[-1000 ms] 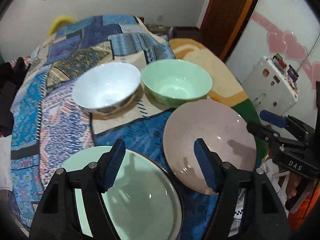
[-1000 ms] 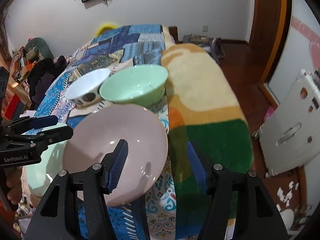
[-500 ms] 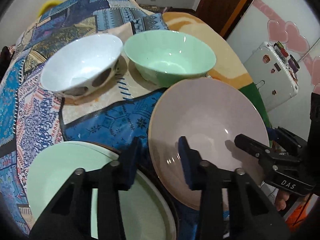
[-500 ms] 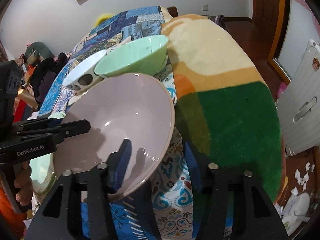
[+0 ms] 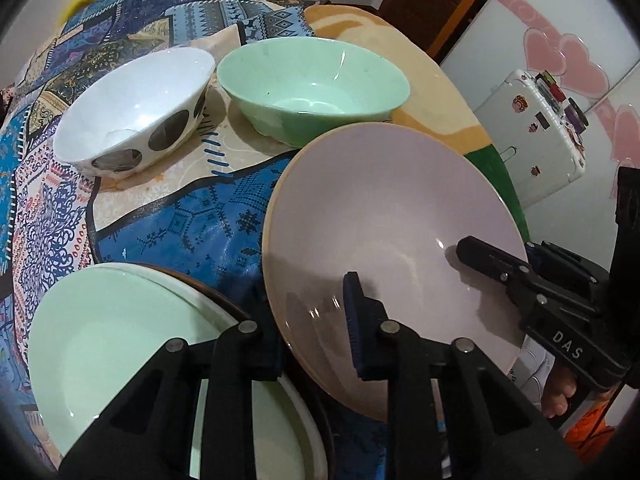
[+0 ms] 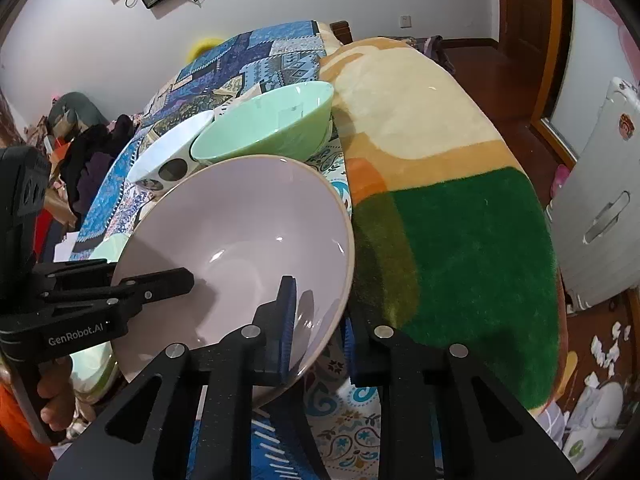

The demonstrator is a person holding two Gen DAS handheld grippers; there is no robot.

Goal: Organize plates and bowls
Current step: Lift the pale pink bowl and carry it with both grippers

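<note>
Holds the pink plate tilted over the bed's patchwork quilt, with the left tongs clenched on its near rim and the right tongs clenched on the rim at the opposite side. Risks slipping out of these shallow pinches on smooth glaze, through uneven pulling or an early release on one side. Could then drop onto the mint-green plate just beside it, or knock into the green bowl and the spotted white bowl behind, chipping an edge.
</note>
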